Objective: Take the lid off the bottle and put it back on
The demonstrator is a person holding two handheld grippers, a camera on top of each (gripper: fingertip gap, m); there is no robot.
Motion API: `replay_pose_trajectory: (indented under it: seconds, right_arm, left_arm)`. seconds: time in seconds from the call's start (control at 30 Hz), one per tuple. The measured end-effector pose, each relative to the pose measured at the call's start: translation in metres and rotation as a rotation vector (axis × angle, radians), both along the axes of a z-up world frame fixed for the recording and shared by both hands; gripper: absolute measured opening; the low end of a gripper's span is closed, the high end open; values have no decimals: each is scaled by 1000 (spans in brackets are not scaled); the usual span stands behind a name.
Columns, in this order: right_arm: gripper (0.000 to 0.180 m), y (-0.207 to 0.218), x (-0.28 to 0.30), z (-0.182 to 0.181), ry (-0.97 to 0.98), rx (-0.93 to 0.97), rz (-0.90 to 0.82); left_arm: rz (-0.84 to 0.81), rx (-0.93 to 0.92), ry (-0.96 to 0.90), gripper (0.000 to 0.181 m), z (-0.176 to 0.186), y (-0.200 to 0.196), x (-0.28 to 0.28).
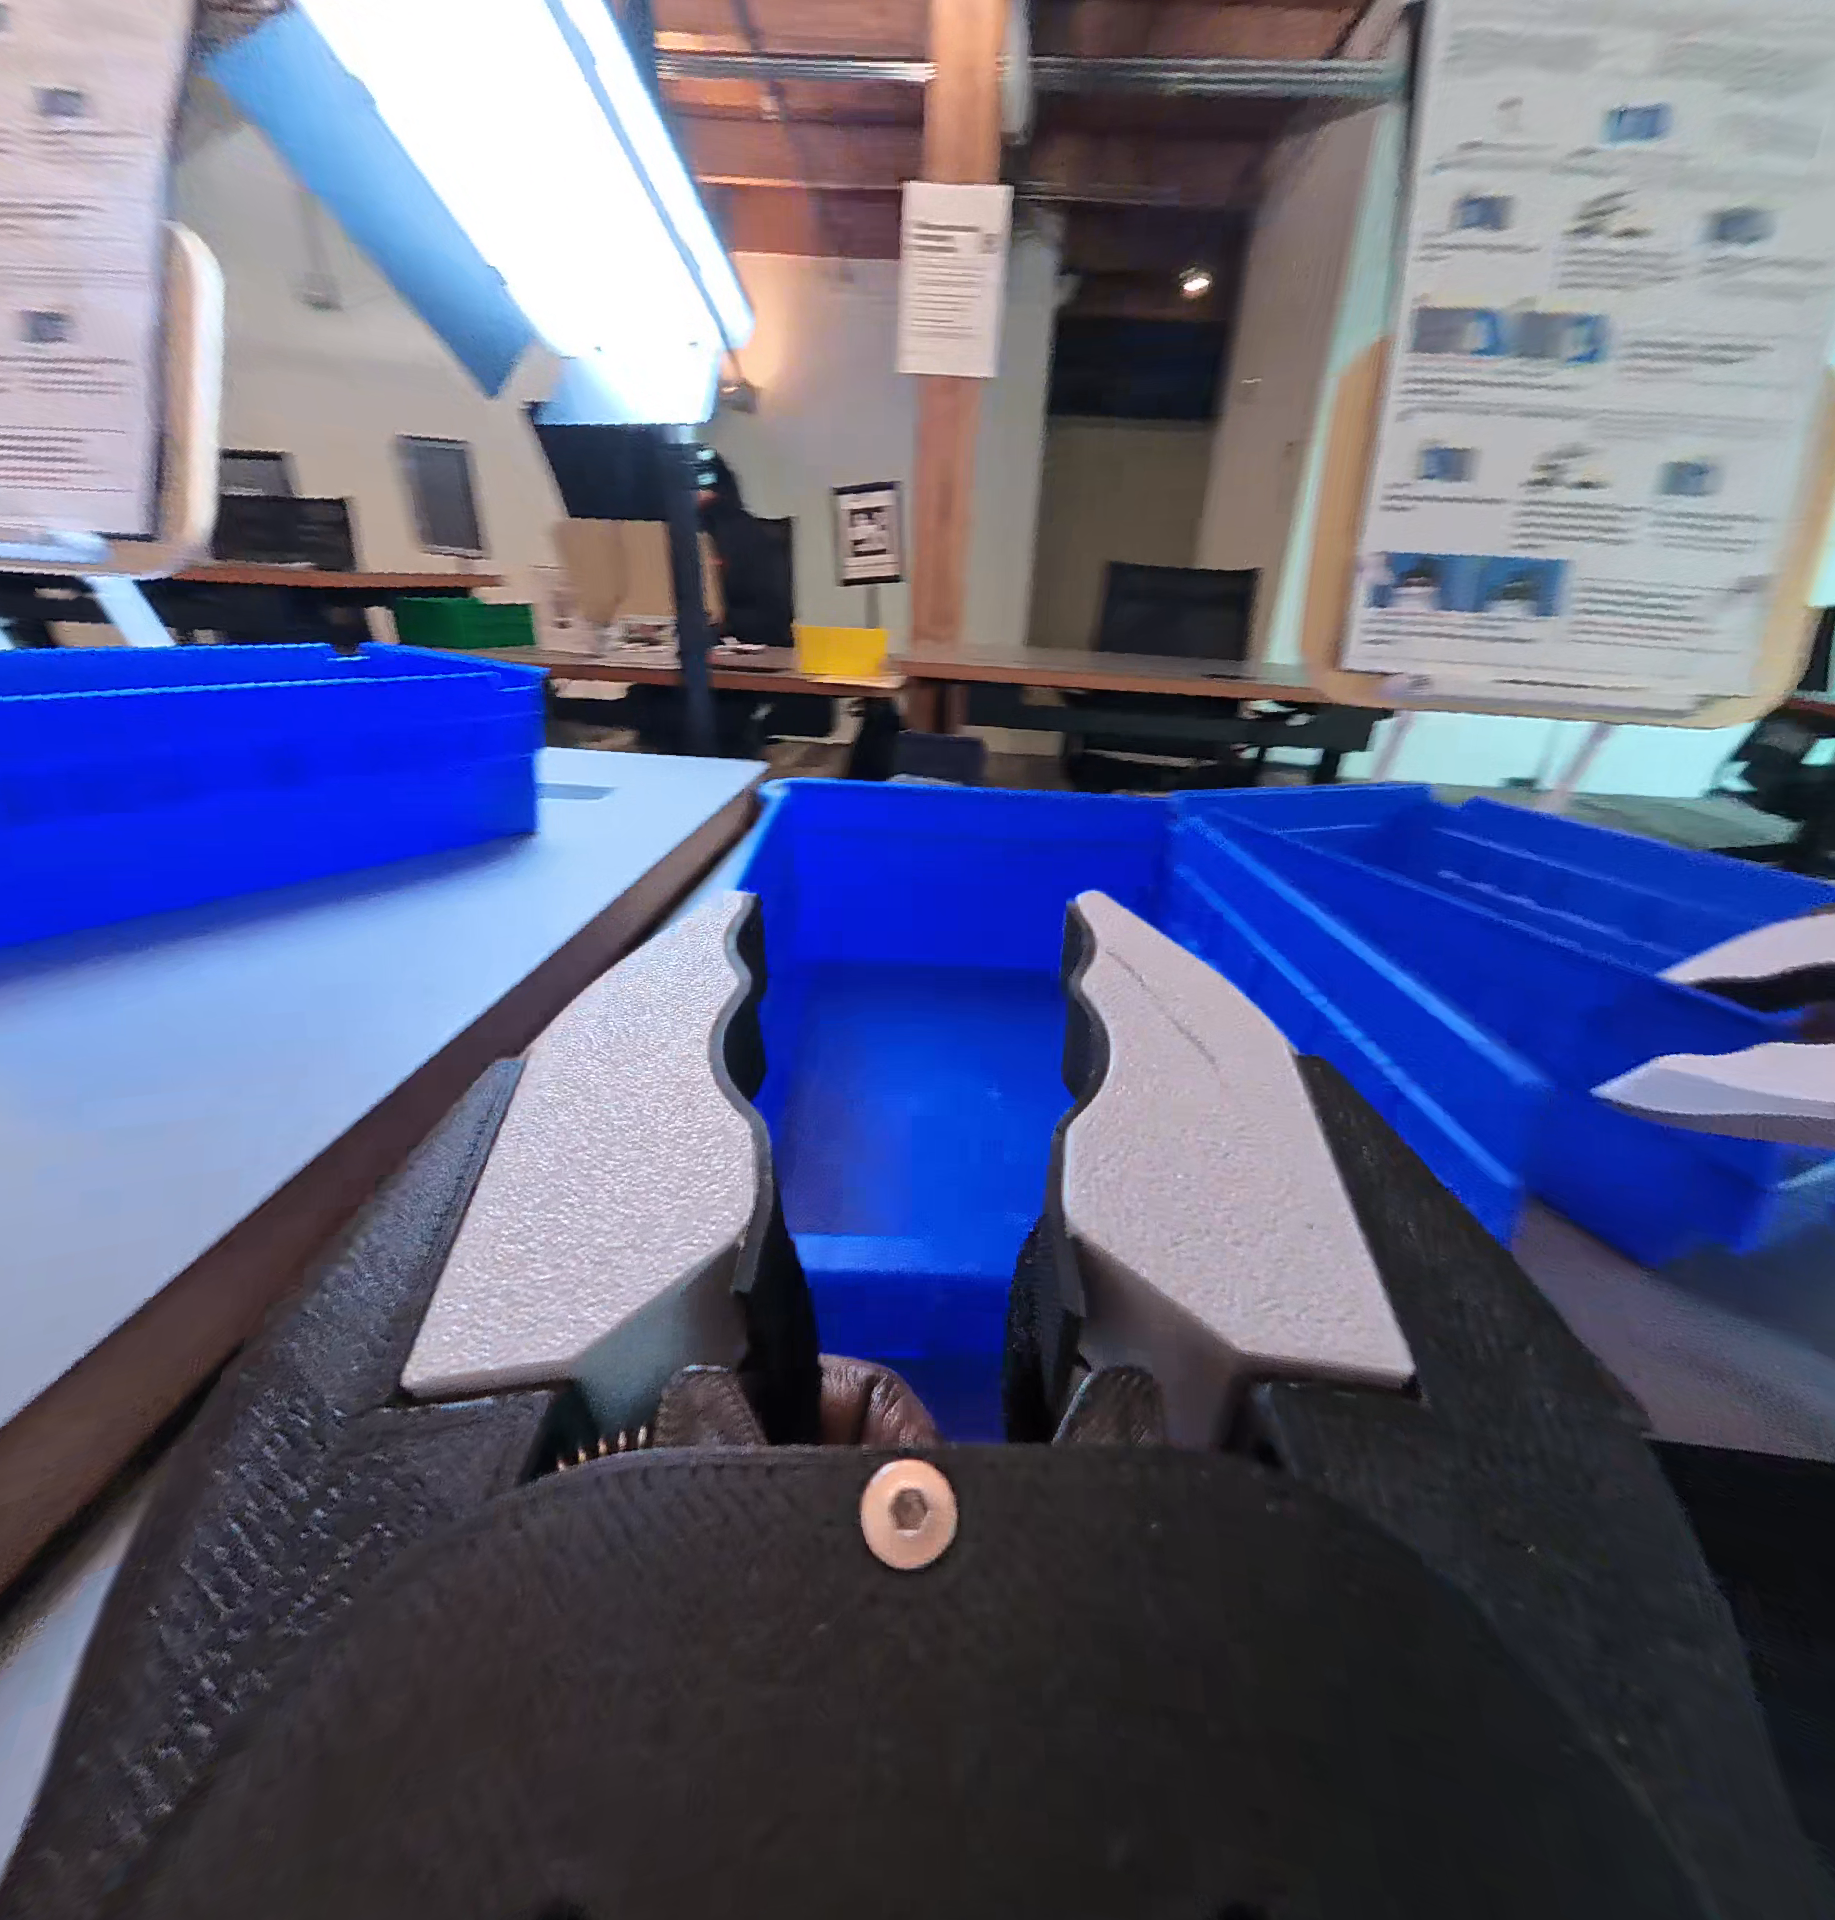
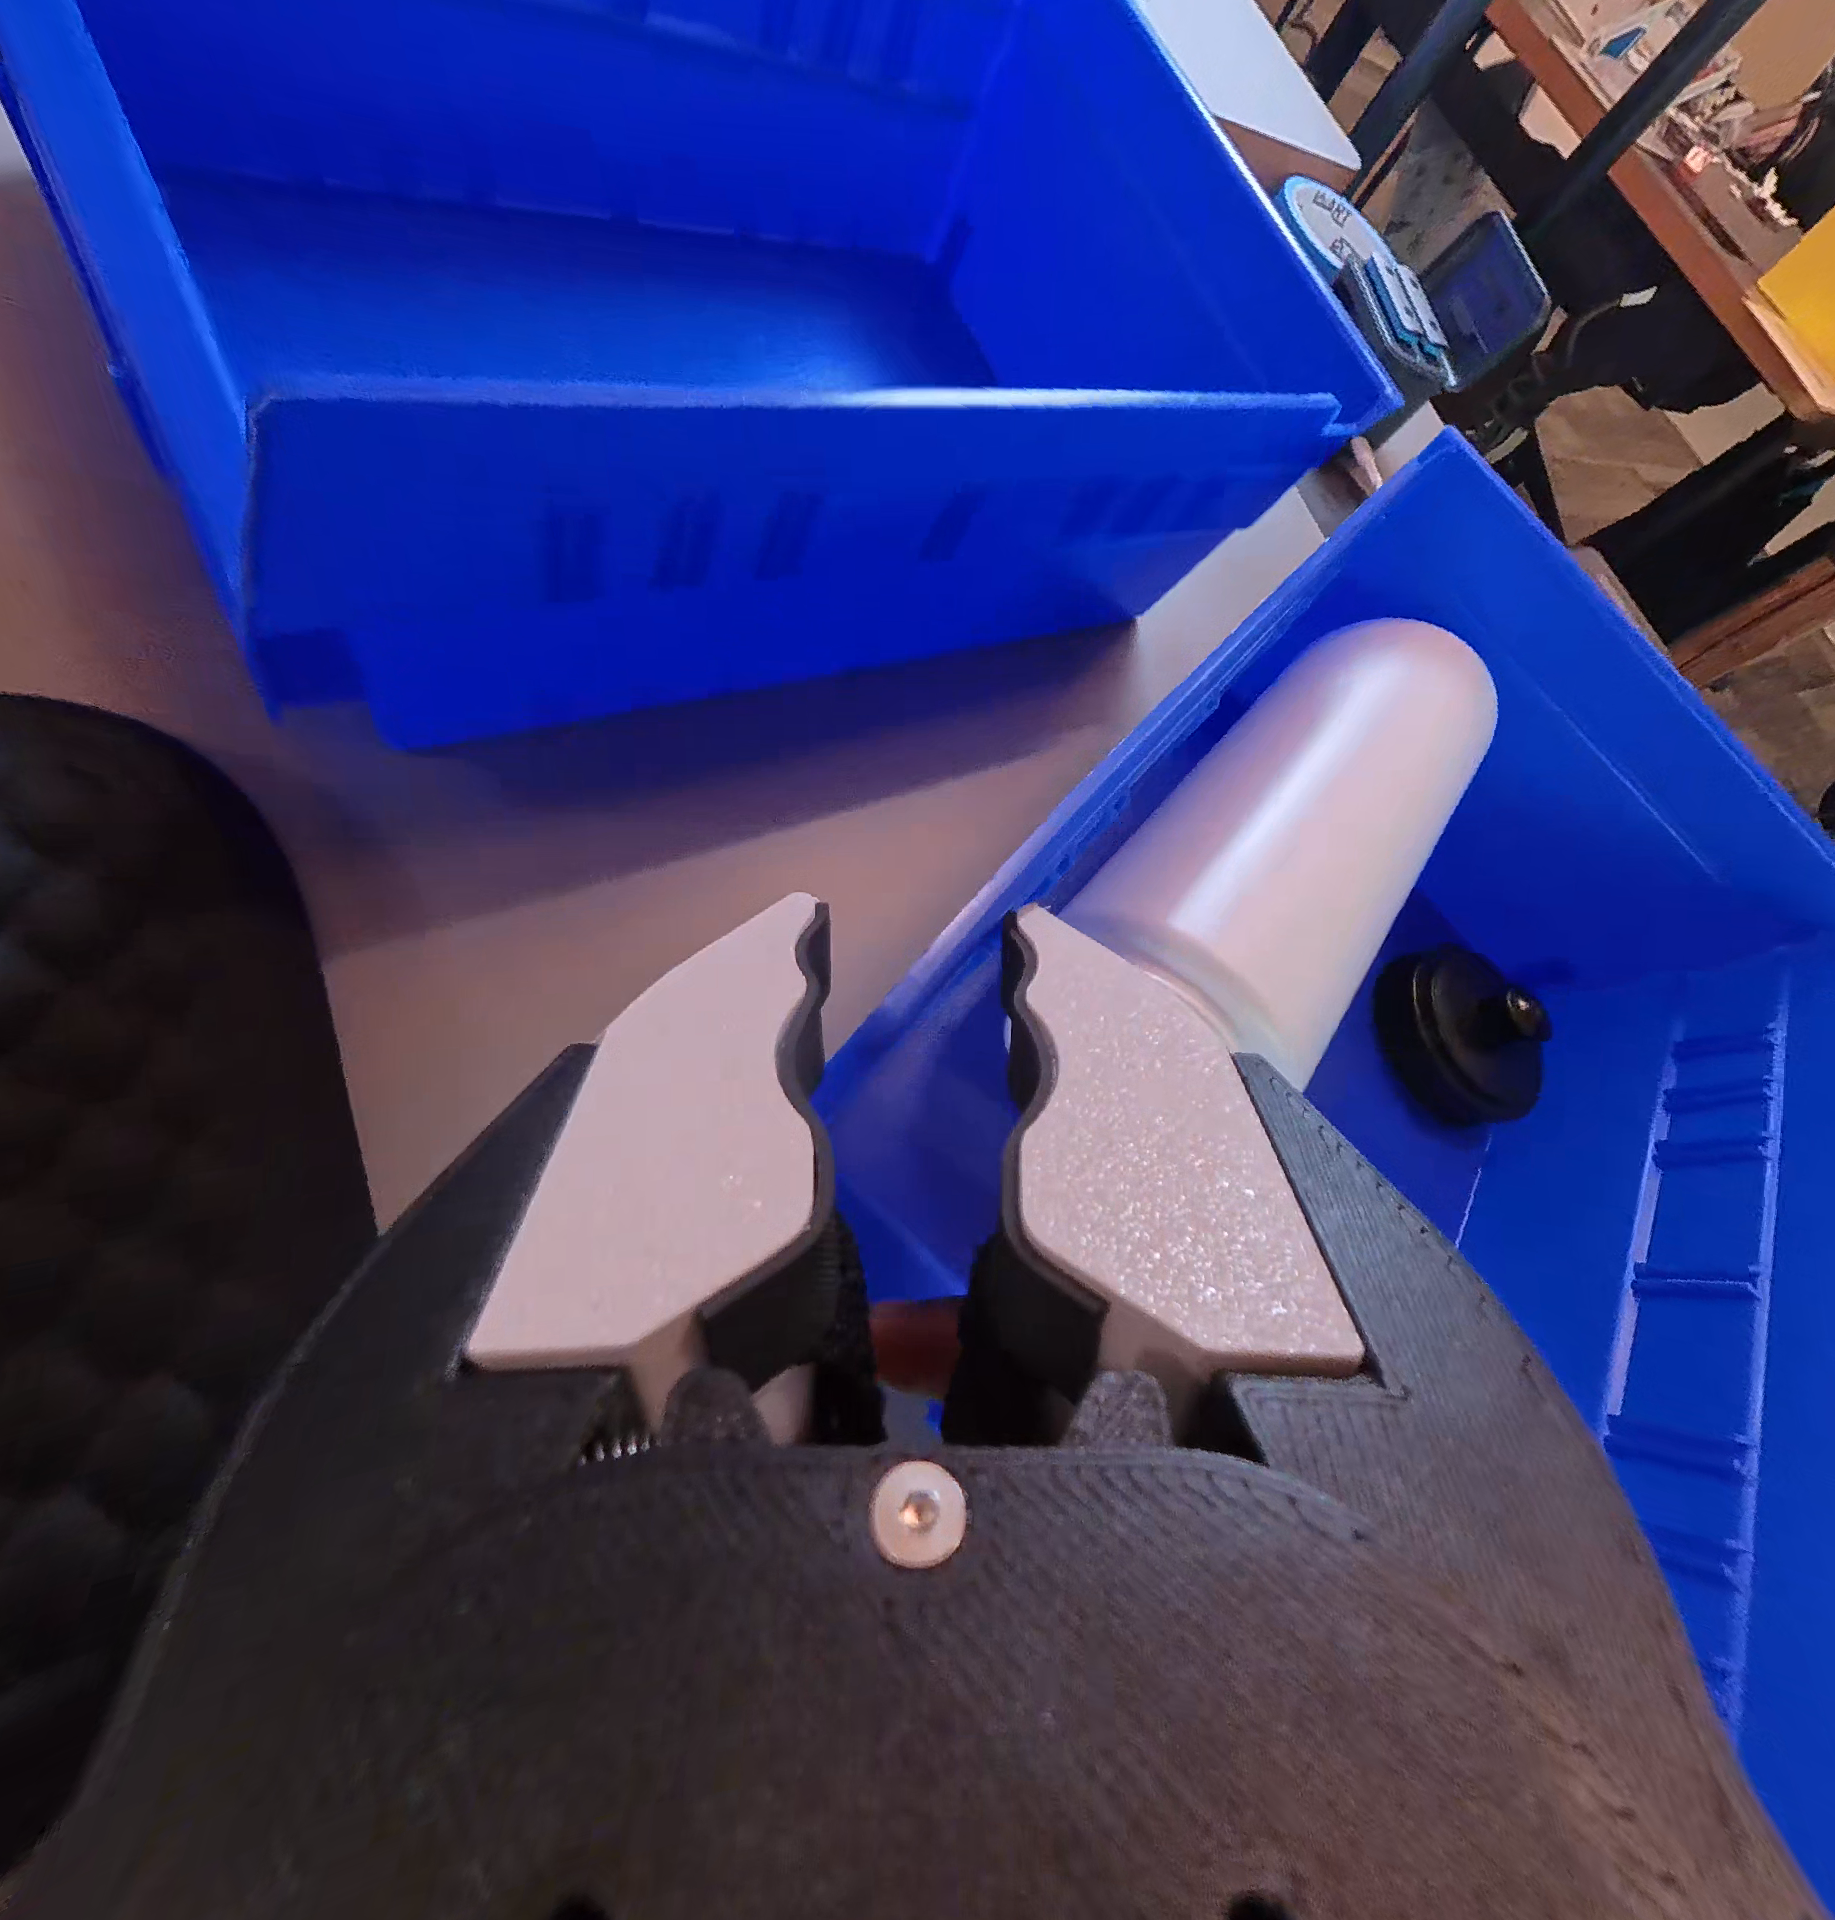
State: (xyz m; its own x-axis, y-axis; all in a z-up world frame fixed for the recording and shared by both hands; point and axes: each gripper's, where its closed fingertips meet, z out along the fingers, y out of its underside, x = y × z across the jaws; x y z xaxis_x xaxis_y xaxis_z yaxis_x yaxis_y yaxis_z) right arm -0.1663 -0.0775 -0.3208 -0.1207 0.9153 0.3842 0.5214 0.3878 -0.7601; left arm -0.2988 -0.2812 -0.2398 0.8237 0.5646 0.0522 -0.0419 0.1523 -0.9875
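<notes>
Bottle [image 2: 1297, 831] lying on its side in the blue bin [image 2: 1640, 727] at right, black lid [image 2: 1453, 1039] loose on the bin floor just beside it; both grippers empty.

Lid looks already off, so by my read the job left is putting it back on. R gripper [image 2: 918, 940] hangs over the bin's near wall w/ jaws partly apart, nothing between them; one finger covers part of the bottle's near end, so can't tell if that end is the mouth. L gripper [image 1: 913, 914] jaws well apart, empty, pointing into a bare blue bin [image 1: 954, 862]. Second, wider bin [image 2: 684, 499] sits further back on the table. Bottle body pale, smooth, matte: prob rigid, light if empty, slippery and apt to roll. Grip mid-body across the width. Lid small, knob on top: pinch by the rim edges.
</notes>
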Motion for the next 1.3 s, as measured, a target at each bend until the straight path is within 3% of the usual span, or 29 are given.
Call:
replay_pose_trajectory:
  seconds: [0.17, 0.53, 0.73, 0.83, 0.9, 0.97, 1.07, 1.17, 1.2, 1.3]
  right_arm:
    - [32, -6, -15, 1, 16, -5, 17]
    - [36, -11, -43, 1, 68, -5, 98]
    - [43, -18, -48, 0, 112, -20, 237]
    - [60, -31, -36, 30, 237, -152, 233]
    - [61, -49, -25, 52, 330, -229, 227]
    - [56, -71, -19, 50, 318, -278, 217]
    - [59, -97, -23, 24, 189, -291, 200]
    - [69, -92, -38, 7, 108, -317, 114]
    - [67, -90, -43, 4, 95, -346, 99]
    - [34, -72, -51, 2, 117, -297, 25]
  left_arm:
    - [110, -72, -28, 57, -22, -21, -29]
    - [116, -220, -88, 71, -56, -8, -53]
    - [76, -271, -104, 73, -66, -4, -61]
    - [29, -269, -115, 73, -67, 0, -63]
    - [13, -285, -120, 73, -69, 3, -66]
    - [-11, -316, -128, 73, -73, 8, -68]
    - [-54, -345, -134, 41, -77, 15, -65]
    - [-22, -352, -117, 10, -77, 13, -65]
    - [-38, -358, -105, 13, -77, 14, -59]
    - [90, -413, -1, 8, -76, 7, -53]
